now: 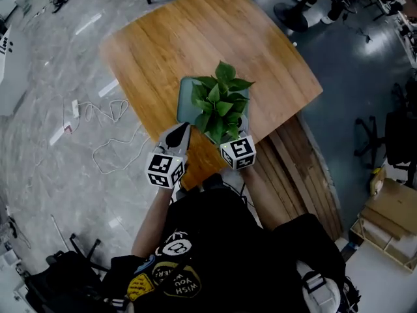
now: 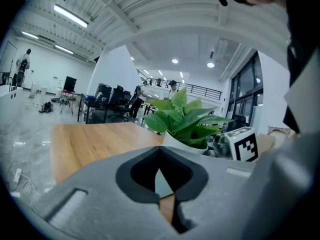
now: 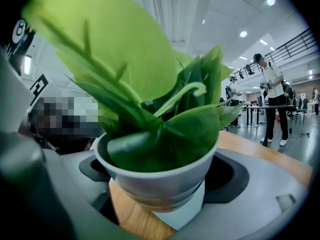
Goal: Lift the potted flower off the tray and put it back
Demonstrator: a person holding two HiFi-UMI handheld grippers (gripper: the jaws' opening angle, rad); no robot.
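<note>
The potted flower (image 1: 221, 103), green leaves in a white pot (image 3: 150, 184), sits between the jaws of my right gripper (image 3: 160, 184), which is shut on the pot's sides. The pot hangs clear above the pale tray (image 3: 184, 211) and the wood under it. In the head view the leaves hide the pot and the right gripper (image 1: 226, 134); the grey-green tray (image 1: 184, 103) shows at their left. My left gripper (image 1: 178, 132) hovers beside the tray's near left corner, shut and holding nothing. From the left gripper (image 2: 160, 171) the flower (image 2: 182, 119) stands ahead to the right.
The wooden table (image 1: 195, 44) stretches beyond the tray. Stacked planks (image 1: 306, 175) lie along its right side. A white cable (image 1: 111, 135) trails on the grey floor at left. Office chairs (image 1: 293, 12) and people stand further off.
</note>
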